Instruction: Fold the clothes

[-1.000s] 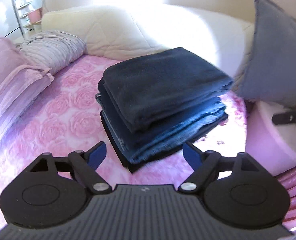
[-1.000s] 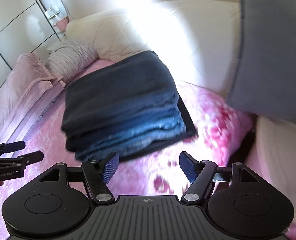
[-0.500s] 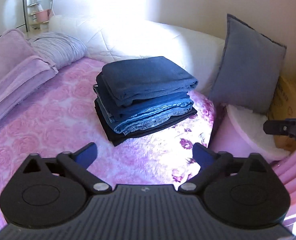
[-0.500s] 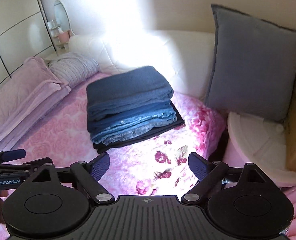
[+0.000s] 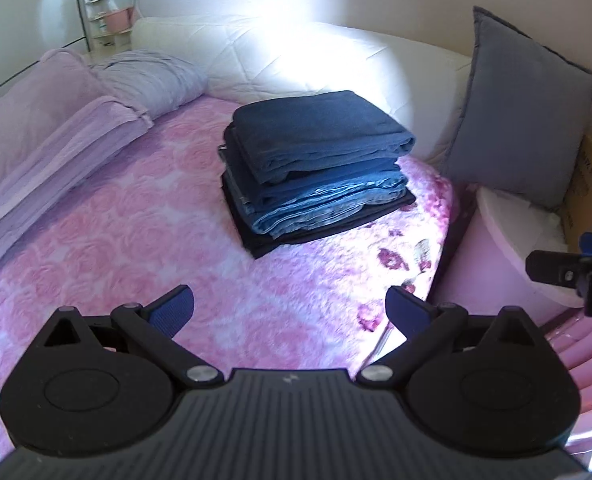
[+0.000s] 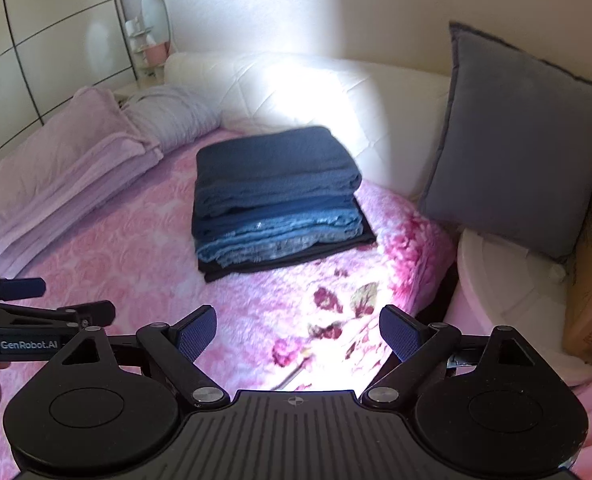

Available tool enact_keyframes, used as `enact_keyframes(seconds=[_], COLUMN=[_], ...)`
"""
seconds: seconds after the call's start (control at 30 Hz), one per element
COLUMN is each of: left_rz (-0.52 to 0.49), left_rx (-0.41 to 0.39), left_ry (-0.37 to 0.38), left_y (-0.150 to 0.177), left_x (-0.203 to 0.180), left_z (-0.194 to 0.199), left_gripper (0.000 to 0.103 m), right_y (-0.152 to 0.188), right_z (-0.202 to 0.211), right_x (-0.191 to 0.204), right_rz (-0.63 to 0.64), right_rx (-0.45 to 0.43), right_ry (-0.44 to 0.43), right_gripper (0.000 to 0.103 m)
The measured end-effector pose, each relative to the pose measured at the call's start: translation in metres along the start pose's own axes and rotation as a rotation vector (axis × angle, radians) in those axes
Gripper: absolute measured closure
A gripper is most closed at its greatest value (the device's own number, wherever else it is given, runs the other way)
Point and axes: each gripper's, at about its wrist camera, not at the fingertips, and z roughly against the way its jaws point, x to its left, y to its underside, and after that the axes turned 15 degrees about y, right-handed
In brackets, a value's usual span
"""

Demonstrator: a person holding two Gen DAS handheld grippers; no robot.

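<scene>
Denim-blue folded clothes [image 5: 316,168] sat stacked on the pink bedspread [image 5: 136,248], well ahead of the left gripper [image 5: 290,308] and right gripper [image 6: 298,330], whose empty jaws had just opened wide, so backing away squarely seemed wise.

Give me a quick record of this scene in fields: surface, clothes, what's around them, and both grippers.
surface: pink floral bedspread
clothes: folded stack, dark navy piece on top, lighter denim under it, black piece at the bottom
beside stack: grey cushion to its right, lilac blanket to its left
behind stack: white headboard
left gripper: open, nothing between the jaws, jaws have just been opening
right gripper: open, nothing between the jaws, jaws have just been opening
contact: neither gripper touches the stack
</scene>
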Motion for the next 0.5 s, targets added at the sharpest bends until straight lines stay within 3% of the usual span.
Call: enact_keyframes(seconds=[0.23,0.5], left_rz=[0.019,-0.048], left_rx=[-0.024,-0.076], left_ry=[-0.001,0.026], left_y=[0.01,0.004], left_x=[-0.004,-0.002], left_z=[0.015,0.042], left_gripper=[0.004,0.004], right_y=[0.003,-0.002], right_z=[0.014,0.048], right_x=[0.001,0.021], right_rz=[0.007,-0.027], right_rx=[-0.017,-0.076], right_ry=[0.021,0.074], right_gripper=[0.012,0.012])
